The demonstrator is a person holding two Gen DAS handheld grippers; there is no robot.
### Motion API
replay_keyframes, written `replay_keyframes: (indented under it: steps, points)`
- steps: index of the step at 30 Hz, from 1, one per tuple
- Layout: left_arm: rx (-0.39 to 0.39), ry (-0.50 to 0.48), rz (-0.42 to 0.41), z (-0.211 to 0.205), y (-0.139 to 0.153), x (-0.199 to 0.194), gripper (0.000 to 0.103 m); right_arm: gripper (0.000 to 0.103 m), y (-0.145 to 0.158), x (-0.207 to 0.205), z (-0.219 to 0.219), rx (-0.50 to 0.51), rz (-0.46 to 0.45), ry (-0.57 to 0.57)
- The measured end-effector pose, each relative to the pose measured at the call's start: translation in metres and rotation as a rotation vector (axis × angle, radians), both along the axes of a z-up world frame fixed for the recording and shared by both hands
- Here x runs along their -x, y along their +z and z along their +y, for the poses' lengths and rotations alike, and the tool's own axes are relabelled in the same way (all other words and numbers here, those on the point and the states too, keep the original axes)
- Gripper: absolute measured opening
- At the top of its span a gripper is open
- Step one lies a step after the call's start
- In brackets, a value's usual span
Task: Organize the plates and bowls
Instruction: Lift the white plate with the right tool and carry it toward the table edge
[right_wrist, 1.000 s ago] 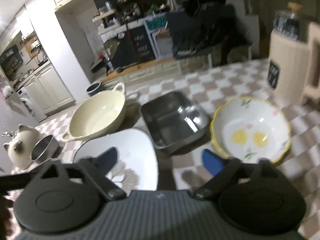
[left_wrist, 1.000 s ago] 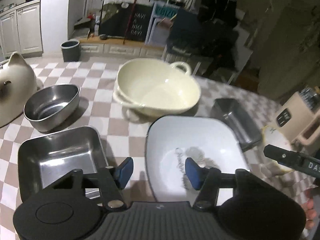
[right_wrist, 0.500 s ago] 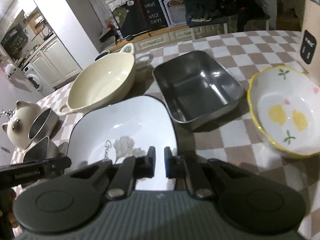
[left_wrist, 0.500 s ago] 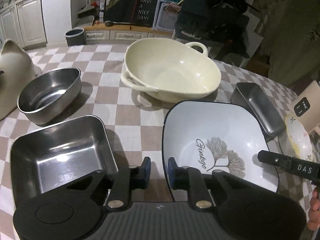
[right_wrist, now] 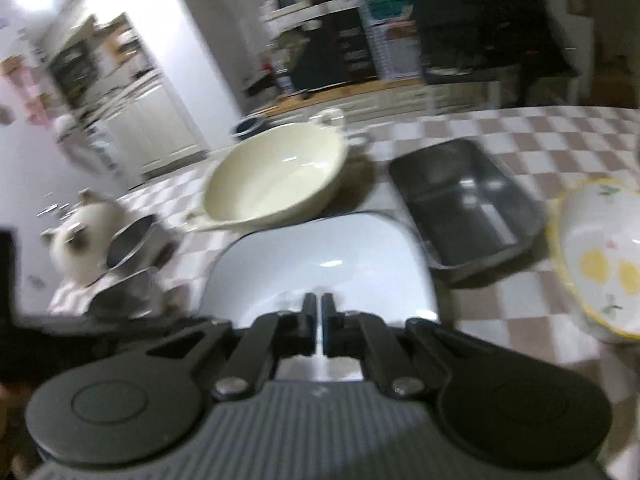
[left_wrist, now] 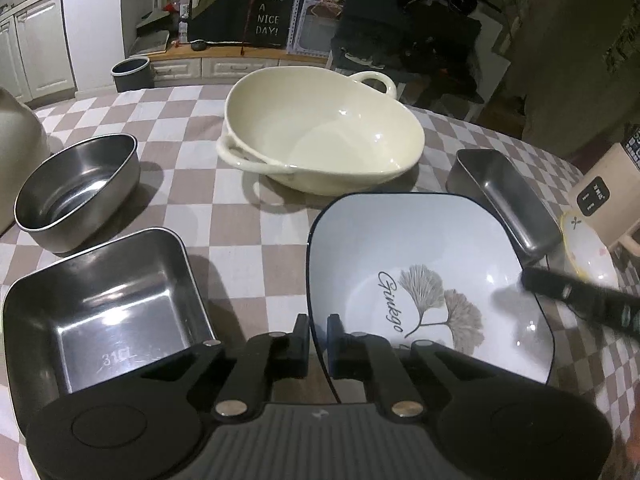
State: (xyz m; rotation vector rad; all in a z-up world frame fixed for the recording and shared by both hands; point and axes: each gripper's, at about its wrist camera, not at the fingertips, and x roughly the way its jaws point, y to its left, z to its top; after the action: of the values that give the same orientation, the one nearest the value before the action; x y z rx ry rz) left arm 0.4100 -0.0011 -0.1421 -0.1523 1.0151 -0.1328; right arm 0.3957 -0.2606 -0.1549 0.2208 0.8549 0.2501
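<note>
- The left gripper is clamped on the near left rim of the plate, one finger inside the rim and one outside.
- The right gripper is pinched tight on the plate at its opposite edge; that view is blurred.
- The plate, white and squarish with a ginkgo leaf print, sits near the middle of the checked table.
- Behind it, a cream bowl with two handles leans tilted.
- To its left, a square steel tray; beyond that, a rounded steel bowl.
- To its right, a steel pan, then a yellow-rimmed flowered bowl.
</note>
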Motion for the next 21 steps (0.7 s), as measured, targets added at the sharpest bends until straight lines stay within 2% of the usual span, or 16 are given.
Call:
replay_keyframes:
  steps: [1,2,3,4,5,12,14,16,21]
  points:
    - [0.0,0.001,-0.001,0.0,0.0,0.0,0.009,0.014,-0.001,-0.003,-0.008,0.0,0.003,-0.045]
    - [0.001,0.005,-0.001,0.0,0.0,0.0,0.009,0.026,-0.003,-0.005,-0.016,-0.009,0.013,-0.081]
    - [0.002,0.008,-0.001,0.0,0.0,0.0,0.01,0.032,-0.005,-0.008,-0.025,-0.026,0.027,-0.109]
    - [0.003,0.01,-0.001,-0.001,-0.001,-0.001,0.01,0.042,-0.009,-0.011,-0.03,-0.04,0.042,-0.121]
    - [0.002,0.011,-0.002,-0.001,-0.002,-0.002,0.011,0.046,-0.014,-0.014,-0.035,-0.052,0.061,-0.128]
    - [0.015,0.008,0.0,0.0,-0.008,-0.009,0.015,0.044,-0.036,-0.031,-0.043,-0.078,0.132,-0.09]
    - [0.023,0.008,-0.002,0.0,-0.01,-0.01,0.014,0.026,-0.044,-0.035,-0.038,-0.078,0.144,-0.048]
    - [0.019,0.006,-0.01,-0.001,-0.011,-0.011,0.014,0.017,-0.048,-0.038,-0.031,-0.054,0.151,-0.013]
    - [-0.027,-0.014,-0.033,-0.009,-0.007,-0.01,0.014,0.018,-0.047,-0.032,-0.019,0.03,0.118,0.02]
